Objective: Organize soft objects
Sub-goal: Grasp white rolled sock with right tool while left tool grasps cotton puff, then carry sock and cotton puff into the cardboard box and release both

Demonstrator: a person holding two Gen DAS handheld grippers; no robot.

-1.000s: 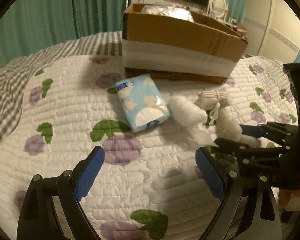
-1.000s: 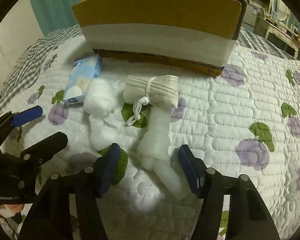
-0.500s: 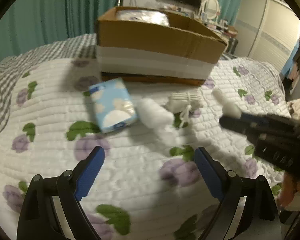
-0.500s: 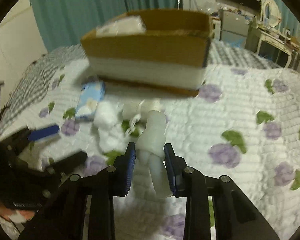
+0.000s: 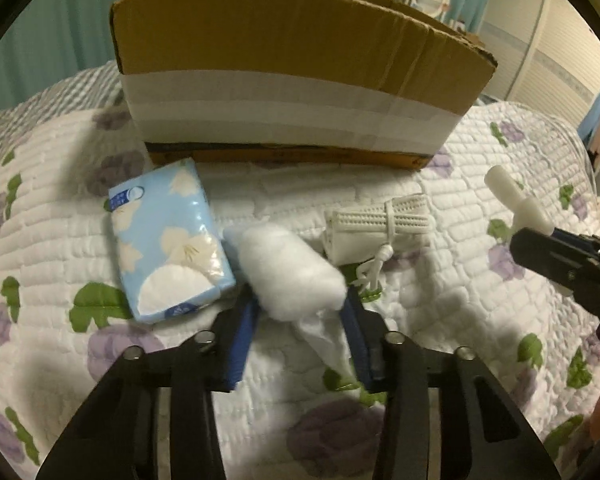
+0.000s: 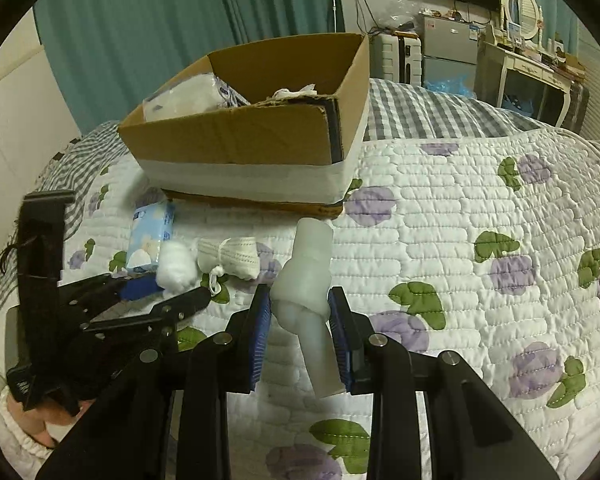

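**Two hand-held grippers over soft items on a quilted bed**

Left wrist view: the left hand-held gripper, at lower centre, has its blue pads narrowed around a white cotton wad; both pads sit at the wad's sides, though firm contact cannot be confirmed. Just left of the wad lies a light-blue tissue pack, touching it. To the right of the wad, slightly apart, lies a rolled white cloth bundle tied with a cord. A cardboard box banded with white tape fills the upper frame behind these items, all resting on the floral quilt.

Right wrist view: the right hand-held gripper, at lower centre, is closed on a pale knotted glove-like roll, held above the quilt and tilted, its upper end toward the box at upper centre. The open box holds white packaged items. The right gripper and roll also appear at the right edge of the left view
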